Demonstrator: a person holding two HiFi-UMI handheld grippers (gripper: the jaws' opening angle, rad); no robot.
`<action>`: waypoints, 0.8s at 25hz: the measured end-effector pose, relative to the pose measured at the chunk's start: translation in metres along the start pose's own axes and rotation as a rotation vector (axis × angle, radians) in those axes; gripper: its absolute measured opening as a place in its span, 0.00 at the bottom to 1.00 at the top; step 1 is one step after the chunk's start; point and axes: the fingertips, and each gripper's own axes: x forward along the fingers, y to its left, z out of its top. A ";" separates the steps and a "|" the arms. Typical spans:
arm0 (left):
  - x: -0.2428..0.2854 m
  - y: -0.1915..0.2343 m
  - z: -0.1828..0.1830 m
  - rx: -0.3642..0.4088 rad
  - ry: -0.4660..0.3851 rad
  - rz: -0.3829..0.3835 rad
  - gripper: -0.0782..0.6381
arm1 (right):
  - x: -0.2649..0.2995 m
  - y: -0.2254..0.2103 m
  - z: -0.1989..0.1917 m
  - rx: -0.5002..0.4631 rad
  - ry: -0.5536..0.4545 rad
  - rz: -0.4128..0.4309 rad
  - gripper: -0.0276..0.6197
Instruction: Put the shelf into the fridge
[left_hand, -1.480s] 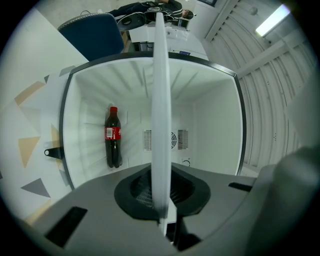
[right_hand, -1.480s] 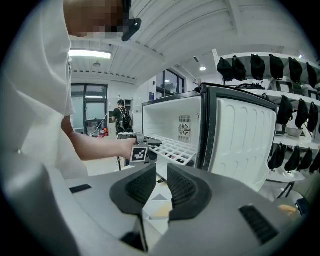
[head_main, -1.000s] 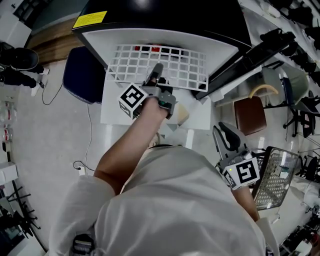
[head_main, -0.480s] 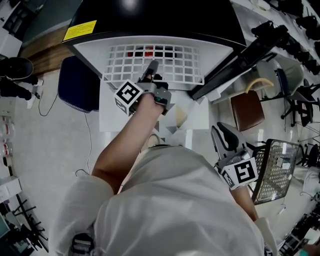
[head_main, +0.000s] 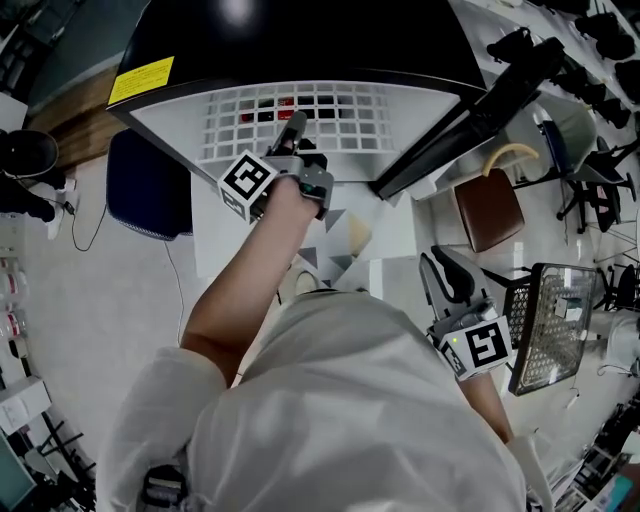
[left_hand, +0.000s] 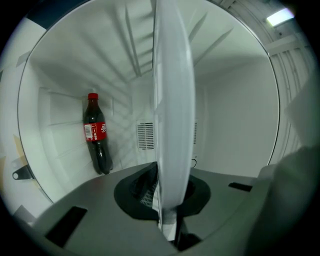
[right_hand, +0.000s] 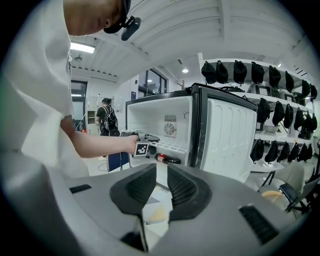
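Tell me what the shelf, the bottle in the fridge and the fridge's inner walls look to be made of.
Shelf: white open grid with a smooth finish; coated wire or moulded plastic, I cannot tell which.
Bottle: probably clear glossy plastic, since a dark drink shows through; red cap and label.
Fridge inner wall: white moulded plastic by its look, smooth satin, with ribs formed into it.

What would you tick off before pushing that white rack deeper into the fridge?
1. Left claw shut on the shelf: ok.
2. Fridge door open wide: ok.
3. Bottle lying below the shelf's path: ok.
4. Shelf edges seated on the side rails: cannot tell.
5. Shelf fully inside the fridge: not ok, its front sticks out.
6. Right claw empty and held aside: ok.
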 end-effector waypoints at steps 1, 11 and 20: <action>0.002 0.000 0.001 0.003 0.003 -0.001 0.16 | 0.000 0.000 0.000 0.006 0.001 -0.007 0.16; 0.023 0.000 0.008 0.016 0.027 -0.009 0.16 | 0.005 0.007 -0.002 0.012 0.026 -0.025 0.16; 0.033 0.002 0.013 0.025 0.035 -0.015 0.16 | 0.004 0.012 -0.006 0.033 0.033 -0.052 0.16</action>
